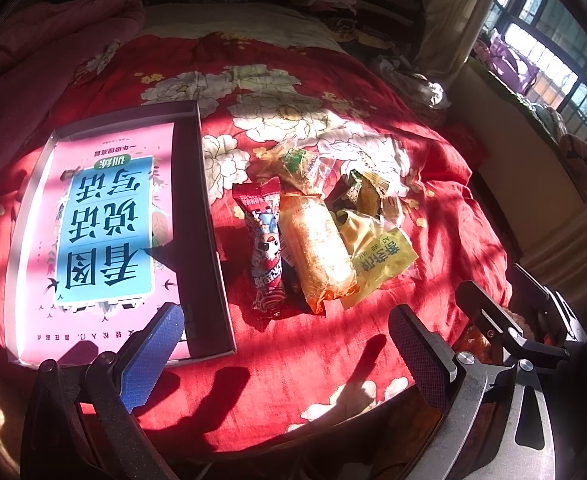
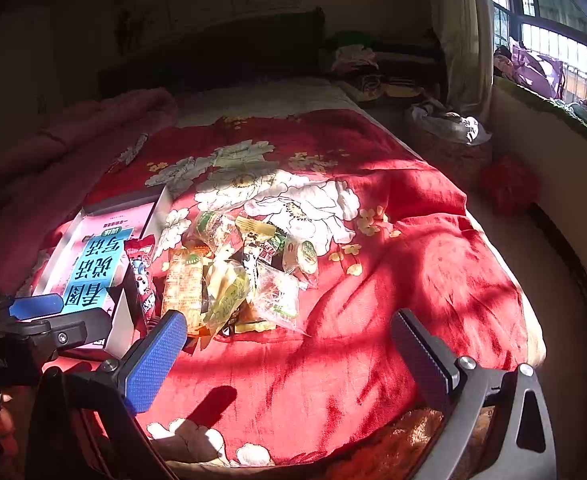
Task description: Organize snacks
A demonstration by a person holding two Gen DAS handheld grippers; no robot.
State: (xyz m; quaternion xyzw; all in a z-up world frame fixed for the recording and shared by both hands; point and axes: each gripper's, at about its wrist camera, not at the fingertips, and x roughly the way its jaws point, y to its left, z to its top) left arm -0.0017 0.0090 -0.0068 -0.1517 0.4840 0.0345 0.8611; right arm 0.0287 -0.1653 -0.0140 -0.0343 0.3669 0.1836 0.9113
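Snack pile [image 1: 317,224]: you are holding both grippers, left [image 1: 289,356] and right [image 2: 289,364], spread and empty; the left is nearer, packets lying lengthwise ahead, beside the box [image 1: 209,216].

The pink-and-blue booklet [image 1: 105,224] lying in the box reads 看图说话写话, upside down from here. Snack wrapper print's too garbled to read.

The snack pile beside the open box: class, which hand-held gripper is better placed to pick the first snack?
Probably the left hand-held gripper: open, it faces the snack pile directly, with the box alongside. The right hand-held gripper, also open, sees the pile off to its left.
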